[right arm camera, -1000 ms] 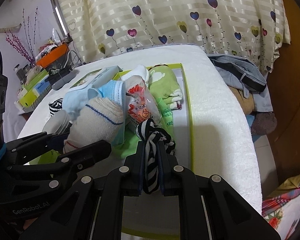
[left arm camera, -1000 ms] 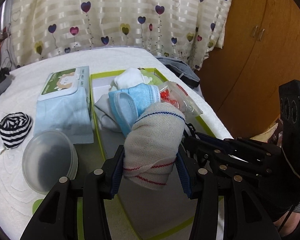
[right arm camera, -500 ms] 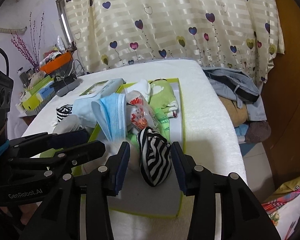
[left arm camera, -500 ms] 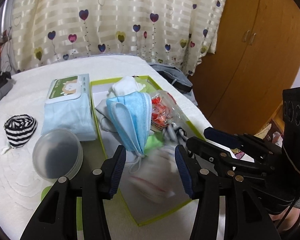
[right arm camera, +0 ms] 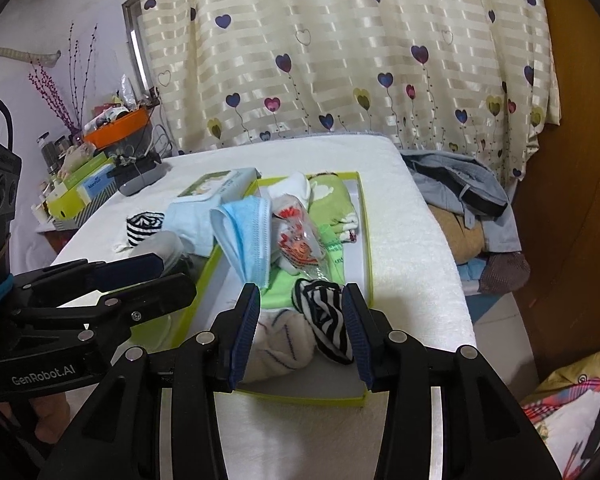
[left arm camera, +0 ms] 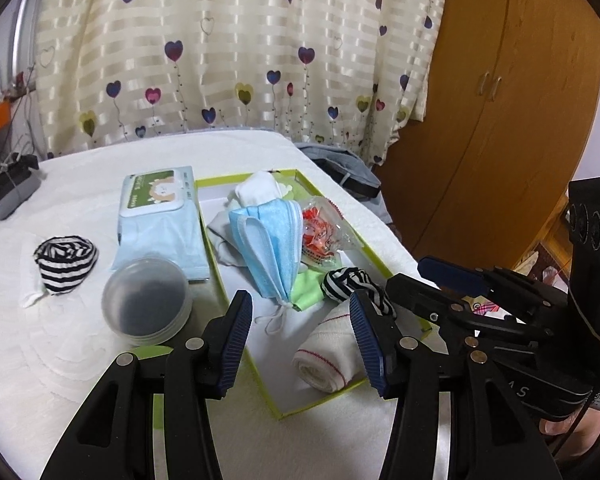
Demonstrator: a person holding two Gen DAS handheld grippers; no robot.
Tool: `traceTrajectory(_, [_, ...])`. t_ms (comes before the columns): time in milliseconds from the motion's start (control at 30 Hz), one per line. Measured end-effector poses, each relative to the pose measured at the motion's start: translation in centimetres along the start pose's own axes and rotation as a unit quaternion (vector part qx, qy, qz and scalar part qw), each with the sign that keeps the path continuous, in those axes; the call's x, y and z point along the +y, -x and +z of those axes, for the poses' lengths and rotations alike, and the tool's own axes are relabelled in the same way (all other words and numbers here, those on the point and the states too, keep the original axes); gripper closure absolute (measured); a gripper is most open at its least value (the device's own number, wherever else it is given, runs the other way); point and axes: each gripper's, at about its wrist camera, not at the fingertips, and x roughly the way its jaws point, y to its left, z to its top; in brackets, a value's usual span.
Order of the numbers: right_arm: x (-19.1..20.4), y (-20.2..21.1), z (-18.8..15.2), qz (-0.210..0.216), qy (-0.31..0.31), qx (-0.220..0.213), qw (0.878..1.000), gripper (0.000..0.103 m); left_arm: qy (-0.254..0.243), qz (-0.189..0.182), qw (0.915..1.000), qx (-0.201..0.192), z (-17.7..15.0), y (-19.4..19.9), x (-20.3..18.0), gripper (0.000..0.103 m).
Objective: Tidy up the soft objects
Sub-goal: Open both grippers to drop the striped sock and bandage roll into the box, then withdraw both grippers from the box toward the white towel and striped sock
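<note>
A green-rimmed box [left arm camera: 342, 395] [right arm camera: 365, 236] lies on the white-covered table. A rolled beige sock [left arm camera: 332, 354] [right arm camera: 282, 340] rests at the box's near end, free of my left gripper [left arm camera: 300, 320], which hangs open above it. Beside it lies a black-and-white striped sock [left arm camera: 346, 280] [right arm camera: 326, 316], seen between the open jaws of my right gripper [right arm camera: 300, 308], with the pads off it. Behind them the box holds a blue face mask [left arm camera: 272, 240], a snack packet [left arm camera: 320, 236], a white sock [left arm camera: 260, 190] and green cloth [right arm camera: 332, 204]. A second striped sock [left arm camera: 66, 262] sits on the table at left.
A wipes pack [left arm camera: 160, 216] and a clear round container [left arm camera: 148, 304] lie left of the box. A dark case [left arm camera: 8, 196] sits at the far left edge. Clothes [right arm camera: 460, 188] are piled off the table's right side, with a wooden wardrobe [left arm camera: 500, 120] behind.
Both grippers let go: the beige sock dropped from the left jaws and the striped sock from the right jaws into the box. Both hands then pulled back and up.
</note>
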Motion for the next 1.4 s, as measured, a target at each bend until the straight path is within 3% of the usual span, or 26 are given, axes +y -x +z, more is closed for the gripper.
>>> traceTrajectory(367, [2.9, 2.3, 0.3, -0.002, 0.018, -0.019, 1.000, 0.059, 0.006, 0.000, 0.9995, -0.030, -0.5, 3.7, 1.1, 0.053])
traceTrajectory(733, [6.2, 3.5, 0.0, 0.012, 0.032, -0.030, 0.999, 0.059, 0.022, 0.026, 0.9985, -0.042, -2.1, 6.8, 3.9, 0.053])
traceTrajectory(1400, [11.4, 2.4, 0.5, 0.040, 0.076, -0.022, 0.996, 0.059, 0.071, 0.062, 0.9939, -0.056, -3.4, 9.1, 9.7, 0.053])
